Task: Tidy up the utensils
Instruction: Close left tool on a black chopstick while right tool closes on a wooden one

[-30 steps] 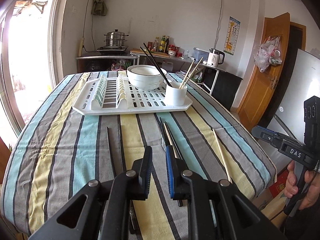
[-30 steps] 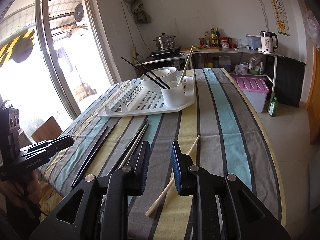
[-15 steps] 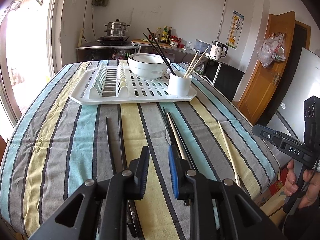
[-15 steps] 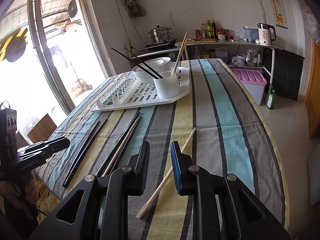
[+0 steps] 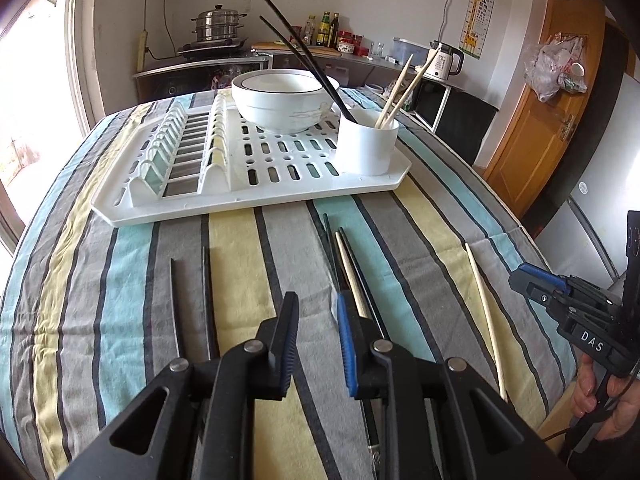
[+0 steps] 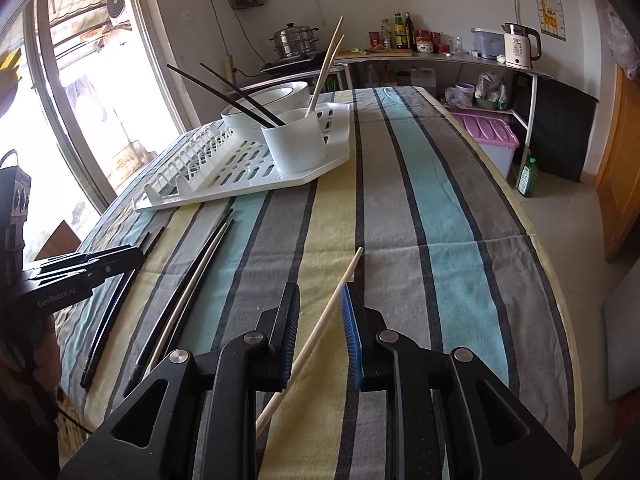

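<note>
A white cup (image 5: 368, 148) on the white drying rack (image 5: 168, 204) holds two black and two wooden chopsticks. More chopsticks lie loose on the striped cloth: two black ones (image 5: 176, 304) at the left, a mixed black and wooden bunch (image 5: 352, 276), and a single wooden chopstick (image 6: 348, 272). My left gripper (image 5: 318, 312) is open over bare cloth, with the bunch just under its right finger. Low over the single wooden chopstick, my right gripper (image 6: 320, 304) is open. The stick shows in the gap, and the pads do not press it.
A white bowl (image 5: 280, 100) sits on the rack behind the cup. The table's right edge (image 6: 560, 280) drops to the floor, where a purple-lidded bin (image 6: 488, 132) and a green bottle (image 6: 527, 178) stand. A counter with a pot, bottles and a kettle runs along the back wall.
Both grippers have come forward and lower toward the cloth. The left jaws stand a little wider. The single wooden chopstick now runs between the right fingers.
</note>
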Tool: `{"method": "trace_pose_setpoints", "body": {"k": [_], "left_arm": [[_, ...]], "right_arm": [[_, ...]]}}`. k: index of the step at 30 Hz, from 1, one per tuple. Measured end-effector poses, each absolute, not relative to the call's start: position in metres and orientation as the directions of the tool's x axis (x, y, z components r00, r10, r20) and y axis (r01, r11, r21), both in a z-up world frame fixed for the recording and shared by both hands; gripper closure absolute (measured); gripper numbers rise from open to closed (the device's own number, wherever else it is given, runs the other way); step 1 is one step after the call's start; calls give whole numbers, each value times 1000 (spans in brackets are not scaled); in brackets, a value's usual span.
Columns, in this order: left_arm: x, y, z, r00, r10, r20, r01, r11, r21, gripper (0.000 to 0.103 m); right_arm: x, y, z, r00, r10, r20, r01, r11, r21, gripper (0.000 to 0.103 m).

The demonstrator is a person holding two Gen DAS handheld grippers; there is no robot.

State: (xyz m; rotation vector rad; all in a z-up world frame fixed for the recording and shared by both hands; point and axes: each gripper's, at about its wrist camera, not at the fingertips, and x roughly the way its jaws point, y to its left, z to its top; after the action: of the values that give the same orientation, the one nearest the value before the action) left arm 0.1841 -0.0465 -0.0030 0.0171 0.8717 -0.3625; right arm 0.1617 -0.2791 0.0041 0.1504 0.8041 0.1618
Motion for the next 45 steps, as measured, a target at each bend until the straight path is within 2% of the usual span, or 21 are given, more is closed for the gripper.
{"method": "trace_pose_setpoints", "body": {"k": [5, 16, 33, 40, 45], "left_arm": [[217, -62, -16, 534, -285, -796, 318, 940, -123, 82], [263, -77, -27, 490, -267, -830, 298, 946, -128, 82], [264, -89, -33, 511, -175, -842, 312, 950, -9, 82], [257, -83, -34, 517, -168, -839, 306, 952, -3, 95], [257, -84, -34, 510, -165, -844, 313, 950, 3, 96]], "right_arm": [[173, -281, -5, 661, 192, -725, -73, 979, 192, 81], [189, -282, -13, 641, 197, -742, -67, 977, 202, 81], [202, -272, -21, 606, 156, -780, -51, 986, 157, 81], [208, -257, -20, 585, 76, -807, -65, 997, 47, 81], [218, -253, -19, 557, 58, -829, -85, 996, 13, 81]]}}
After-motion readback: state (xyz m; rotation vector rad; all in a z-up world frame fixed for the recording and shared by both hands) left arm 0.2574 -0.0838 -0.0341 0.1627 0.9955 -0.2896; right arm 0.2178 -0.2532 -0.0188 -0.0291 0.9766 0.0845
